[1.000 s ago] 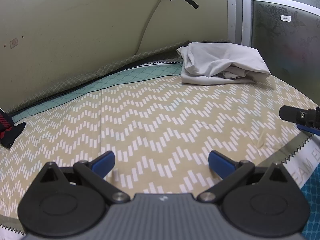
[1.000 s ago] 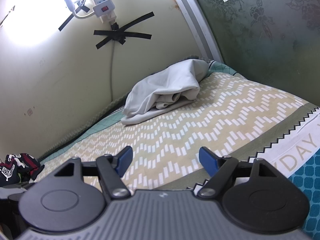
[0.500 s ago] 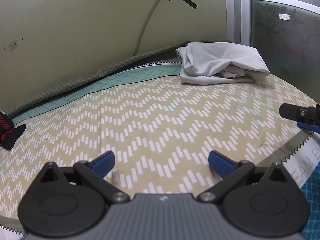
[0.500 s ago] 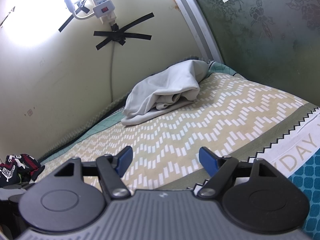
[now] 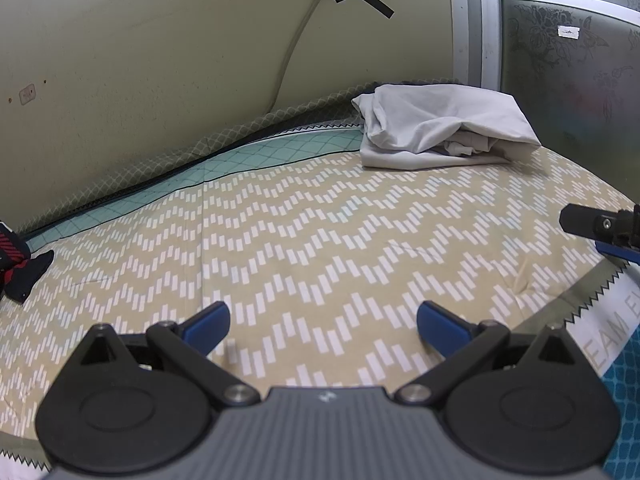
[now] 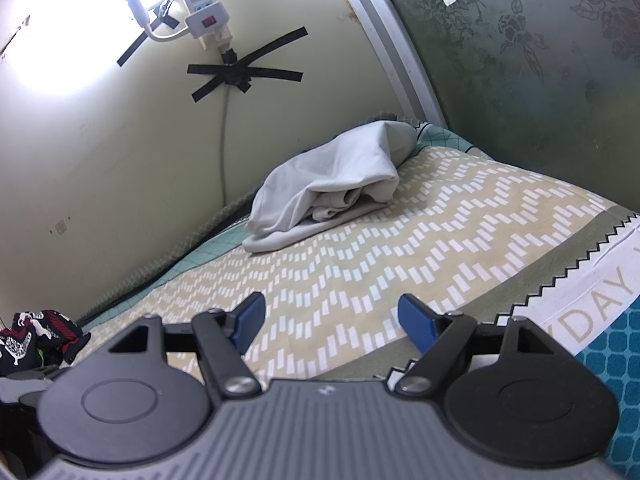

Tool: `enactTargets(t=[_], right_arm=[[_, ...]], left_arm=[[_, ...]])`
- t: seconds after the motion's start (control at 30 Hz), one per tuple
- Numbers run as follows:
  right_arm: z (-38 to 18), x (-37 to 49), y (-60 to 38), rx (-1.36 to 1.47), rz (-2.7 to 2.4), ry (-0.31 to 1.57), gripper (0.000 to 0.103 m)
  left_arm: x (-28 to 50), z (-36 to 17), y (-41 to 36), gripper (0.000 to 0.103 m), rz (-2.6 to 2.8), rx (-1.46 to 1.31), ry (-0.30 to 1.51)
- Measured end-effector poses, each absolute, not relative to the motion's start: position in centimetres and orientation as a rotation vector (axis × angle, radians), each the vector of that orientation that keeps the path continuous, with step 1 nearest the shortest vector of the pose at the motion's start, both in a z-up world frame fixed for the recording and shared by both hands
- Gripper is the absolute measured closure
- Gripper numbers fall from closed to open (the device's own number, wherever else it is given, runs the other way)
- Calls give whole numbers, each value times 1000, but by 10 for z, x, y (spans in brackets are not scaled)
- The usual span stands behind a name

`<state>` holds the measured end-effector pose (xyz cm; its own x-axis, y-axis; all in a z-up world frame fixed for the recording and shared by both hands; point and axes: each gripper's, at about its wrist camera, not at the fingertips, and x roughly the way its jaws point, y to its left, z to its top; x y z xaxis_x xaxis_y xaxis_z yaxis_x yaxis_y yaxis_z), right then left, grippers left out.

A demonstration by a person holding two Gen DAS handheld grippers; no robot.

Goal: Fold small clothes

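Left wrist view showed the left gripper (image 5: 322, 322) and the right gripper (image 6: 330, 314) both spread wide and empty over the patterned bedspread (image 5: 320, 232) — the folded grey garment (image 5: 440, 128) lay well beyond.

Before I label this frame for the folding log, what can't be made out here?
- Grey garment: type unclear, bunched up in both views.
- Dark red-patterned clothes: cut off by the left edge in both views.
- Right claw: in the left view, only a tip at the edge.
- Bedcover lettering: cropped.
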<state>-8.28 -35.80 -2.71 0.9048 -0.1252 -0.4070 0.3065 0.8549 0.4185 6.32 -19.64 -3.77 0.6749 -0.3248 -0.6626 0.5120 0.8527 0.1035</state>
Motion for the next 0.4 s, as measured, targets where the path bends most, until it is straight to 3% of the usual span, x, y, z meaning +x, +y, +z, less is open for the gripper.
enactTargets(t=[0.4], right_arm=[[-27, -83, -358, 496, -231, 378, 29]], left_arm=[[60, -34, -195, 0, -480, 304, 635]])
